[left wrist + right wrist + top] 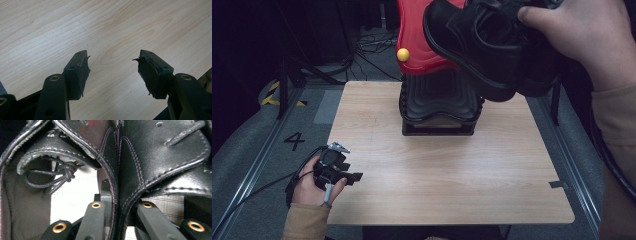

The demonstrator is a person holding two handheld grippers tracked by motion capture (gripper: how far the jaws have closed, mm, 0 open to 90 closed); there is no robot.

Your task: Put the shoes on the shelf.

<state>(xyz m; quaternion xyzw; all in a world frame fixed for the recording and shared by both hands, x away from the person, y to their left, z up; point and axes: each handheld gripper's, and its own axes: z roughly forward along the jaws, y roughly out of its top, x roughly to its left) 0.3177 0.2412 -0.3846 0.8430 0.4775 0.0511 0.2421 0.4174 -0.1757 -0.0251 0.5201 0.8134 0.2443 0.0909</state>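
Two black leather lace-up shoes (477,40) hang in the air at the top right of the high view, above the table's far edge. A hand (587,35) holds my right gripper there. In the right gripper view, the right gripper (120,205) is shut on the shoes' (140,157) upper edges, which are pressed side by side; a knotted lace (66,171) shows inside the left one. My left gripper (354,177) rests low at the table's front left corner, and it stands open (113,65) over bare wood with nothing between its jaws.
A red moulded object (412,40) with a yellow ball (402,54) stands on a black ribbed base (437,100) at the back middle of the light wooden table (437,170), just below and left of the shoes. Cables lie on the floor behind.
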